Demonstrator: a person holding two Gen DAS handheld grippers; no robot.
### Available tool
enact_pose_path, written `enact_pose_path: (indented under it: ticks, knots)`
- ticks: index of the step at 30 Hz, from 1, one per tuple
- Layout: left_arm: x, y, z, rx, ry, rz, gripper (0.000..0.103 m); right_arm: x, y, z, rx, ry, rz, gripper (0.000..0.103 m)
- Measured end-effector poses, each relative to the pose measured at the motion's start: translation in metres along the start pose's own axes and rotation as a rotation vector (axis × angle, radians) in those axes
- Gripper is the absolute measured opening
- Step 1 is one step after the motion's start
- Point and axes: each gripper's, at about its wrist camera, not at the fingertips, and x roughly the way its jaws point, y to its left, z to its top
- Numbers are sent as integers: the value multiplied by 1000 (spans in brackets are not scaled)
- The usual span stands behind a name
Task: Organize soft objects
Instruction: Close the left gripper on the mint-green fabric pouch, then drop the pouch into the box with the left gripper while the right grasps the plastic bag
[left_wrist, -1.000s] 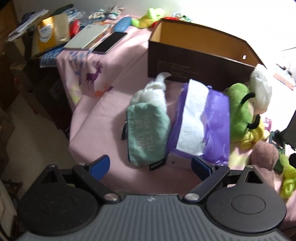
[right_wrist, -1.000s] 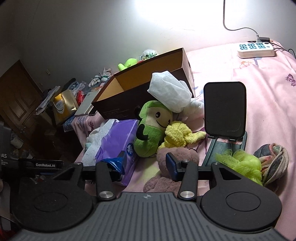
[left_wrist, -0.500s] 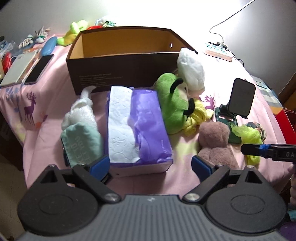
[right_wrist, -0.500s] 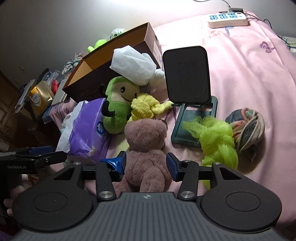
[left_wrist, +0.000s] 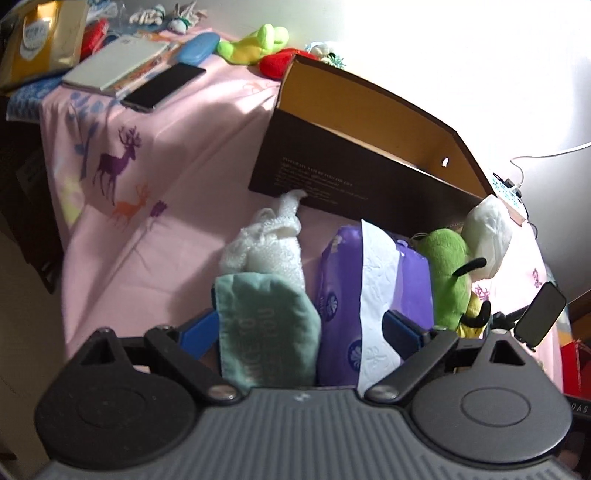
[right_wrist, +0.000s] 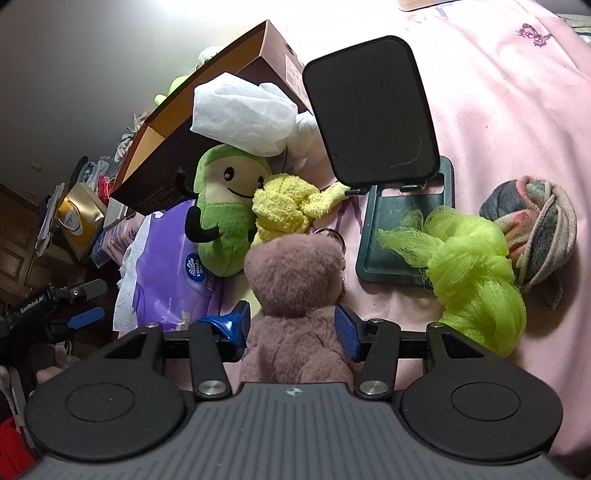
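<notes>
two blue-padded grippers work a pink bedsheet (right_wrist: 498, 110) strewn with soft things. the right gripper (right_wrist: 293, 326), its jaws just widening, straddles a fluffy brown teddy bear (right_wrist: 295, 295) lying beside a green smiling plush (right_wrist: 225, 206); whether the pads press its fur i cannot tell. the left gripper (left_wrist: 299, 328) stands spread around a teal fabric pouch (left_wrist: 266, 328) and a purple tissue pack (left_wrist: 354, 302), below an open brown cardboard box (left_wrist: 369, 173).
</notes>
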Motion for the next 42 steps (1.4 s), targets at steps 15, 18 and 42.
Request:
enact_pose_path:
  ticks: [15,18,42]
  knots:
    - [35,32,8,-116,67,-1,46,-11,19,8,-30,-78,-87,35]
    - [31,30,6,-106,66,-22,16,-10,24,10,-44,-87,-96,35]
    - [-42,-68,144,252,-327,-170,0,-32,32,1,32,-235,-133,35]
